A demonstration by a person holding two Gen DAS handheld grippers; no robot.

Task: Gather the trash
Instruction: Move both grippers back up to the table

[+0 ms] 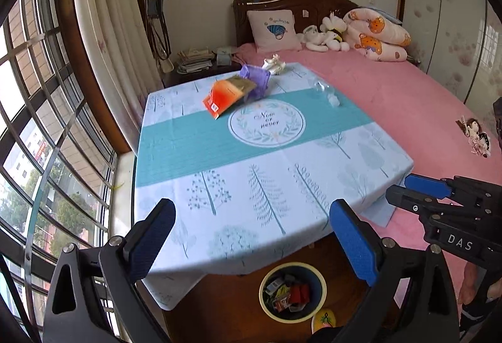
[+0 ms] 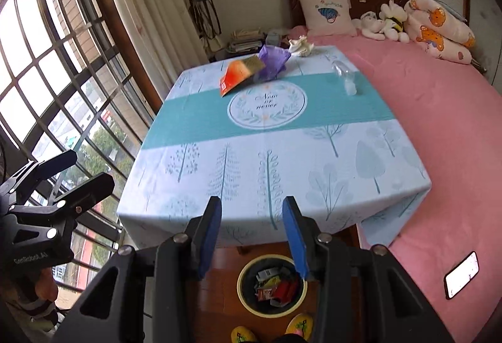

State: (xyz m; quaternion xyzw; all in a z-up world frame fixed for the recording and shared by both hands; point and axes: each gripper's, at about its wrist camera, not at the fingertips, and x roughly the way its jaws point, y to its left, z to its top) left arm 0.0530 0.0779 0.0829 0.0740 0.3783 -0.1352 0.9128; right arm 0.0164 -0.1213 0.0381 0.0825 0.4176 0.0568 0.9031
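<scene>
An orange snack packet point(image 1: 225, 95) point(image 2: 240, 74), a purple wrapper point(image 1: 255, 77) point(image 2: 273, 60), crumpled white paper point(image 1: 273, 64) point(image 2: 300, 47) and a clear plastic bottle point(image 1: 326, 93) point(image 2: 344, 76) lie at the far end of the table point(image 1: 251, 179) point(image 2: 266, 154). A round bin point(image 1: 291, 292) point(image 2: 271, 285) holding wrappers stands on the floor under the near edge. My left gripper point(image 1: 251, 236) is open and empty above the near table edge. My right gripper point(image 2: 251, 233) is open and empty above the bin; it also shows in the left wrist view point(image 1: 417, 189).
A pink bed point(image 1: 408, 98) point(image 2: 439, 123) runs along the table's right side, with a phone point(image 2: 461, 274) on it. A barred window point(image 1: 47, 139) and curtain are on the left. A nightstand with books point(image 1: 194, 60) stands behind the table. Yellow slippers point(image 2: 301, 324) show below.
</scene>
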